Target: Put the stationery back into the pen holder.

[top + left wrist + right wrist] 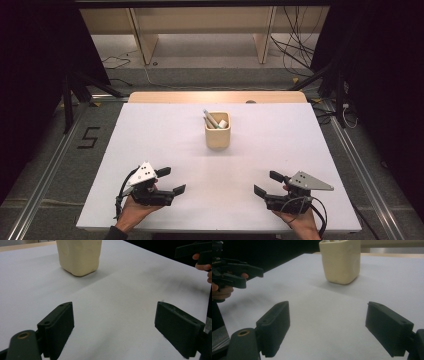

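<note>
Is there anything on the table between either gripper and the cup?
Nothing visible. The cup stands alone toward the table's far middle, holding a few pens. The left gripper and right gripper, both open, sit near the front edge, with bare white surface between each and the cup.

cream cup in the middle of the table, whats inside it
In the high view the cream cup holds a few pale stick-like items, one leaning up past the rim. They look like pens or markers, too small to tell. Their lower parts and the cup's bottom are hidden by its walls.
</note>
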`<state>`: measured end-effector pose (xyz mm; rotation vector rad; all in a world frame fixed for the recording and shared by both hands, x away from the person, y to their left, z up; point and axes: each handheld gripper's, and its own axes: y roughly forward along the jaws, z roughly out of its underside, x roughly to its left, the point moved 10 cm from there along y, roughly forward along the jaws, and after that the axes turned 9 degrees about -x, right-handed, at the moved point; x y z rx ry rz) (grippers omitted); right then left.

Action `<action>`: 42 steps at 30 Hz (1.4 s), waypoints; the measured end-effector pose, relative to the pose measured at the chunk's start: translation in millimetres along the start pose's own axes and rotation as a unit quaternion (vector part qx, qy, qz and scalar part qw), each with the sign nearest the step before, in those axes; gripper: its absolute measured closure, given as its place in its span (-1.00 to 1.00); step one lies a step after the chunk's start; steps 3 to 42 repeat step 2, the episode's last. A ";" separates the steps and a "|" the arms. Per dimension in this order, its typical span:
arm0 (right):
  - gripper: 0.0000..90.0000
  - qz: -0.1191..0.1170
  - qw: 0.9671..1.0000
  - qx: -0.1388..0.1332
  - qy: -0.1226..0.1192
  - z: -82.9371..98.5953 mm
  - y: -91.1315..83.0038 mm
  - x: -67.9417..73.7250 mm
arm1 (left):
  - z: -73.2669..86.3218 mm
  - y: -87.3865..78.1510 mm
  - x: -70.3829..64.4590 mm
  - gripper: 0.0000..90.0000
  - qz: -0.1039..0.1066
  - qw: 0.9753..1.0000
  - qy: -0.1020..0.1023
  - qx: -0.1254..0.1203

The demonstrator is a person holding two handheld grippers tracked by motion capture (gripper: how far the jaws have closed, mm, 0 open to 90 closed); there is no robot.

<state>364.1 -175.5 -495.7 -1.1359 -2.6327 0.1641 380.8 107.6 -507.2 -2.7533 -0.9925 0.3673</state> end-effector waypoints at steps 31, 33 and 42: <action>-0.55 0.000 1.000 0.000 -0.001 0.0 0.1 -0.3 | 0.2 0.2 0.1 -0.66 0.000 1.000 0.000 0.000; -0.55 0.000 1.000 0.000 -0.001 0.0 0.1 -0.3 | 0.2 0.2 0.1 -0.66 0.000 1.000 0.000 0.000; -0.55 0.000 1.000 0.000 -0.001 0.0 0.1 -0.3 | 0.2 0.2 0.1 -0.66 0.000 1.000 0.000 0.000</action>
